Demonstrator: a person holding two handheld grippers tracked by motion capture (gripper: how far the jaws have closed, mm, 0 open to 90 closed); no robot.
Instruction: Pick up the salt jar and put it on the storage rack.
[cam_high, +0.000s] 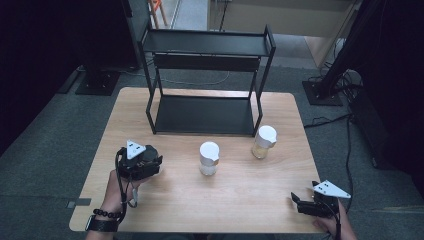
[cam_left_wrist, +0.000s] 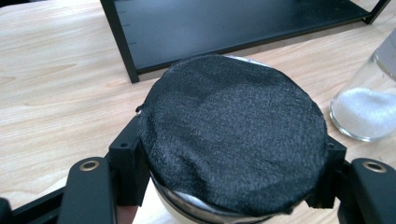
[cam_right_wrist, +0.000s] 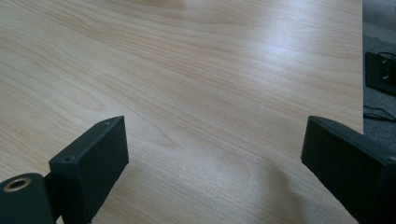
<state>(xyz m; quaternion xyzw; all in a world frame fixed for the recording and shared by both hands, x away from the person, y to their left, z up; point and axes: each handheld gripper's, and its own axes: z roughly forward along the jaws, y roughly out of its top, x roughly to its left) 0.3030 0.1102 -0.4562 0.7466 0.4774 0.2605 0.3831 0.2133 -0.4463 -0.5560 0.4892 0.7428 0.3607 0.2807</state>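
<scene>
My left gripper (cam_high: 146, 162) sits at the left of the wooden table (cam_high: 165, 205), with a hand behind it. In the left gripper view, its jaws (cam_left_wrist: 229, 161) are shut on a round jar (cam_left_wrist: 229, 126), one on each side. The jar has a black fabric-covered top, a silver rim and a pale body below. My right gripper (cam_high: 301, 202) rests near the table's front right corner. It stands open over bare wood (cam_right_wrist: 215, 149) with nothing between its fingers.
A black two-level shelf rack (cam_high: 205, 80) stands at the back of the table. Two white-lidded glass jars stand in front of it, one in the middle (cam_high: 209, 158) and one to the right (cam_high: 263, 142). A jar of white grains (cam_left_wrist: 366, 109) stands just right of the held jar.
</scene>
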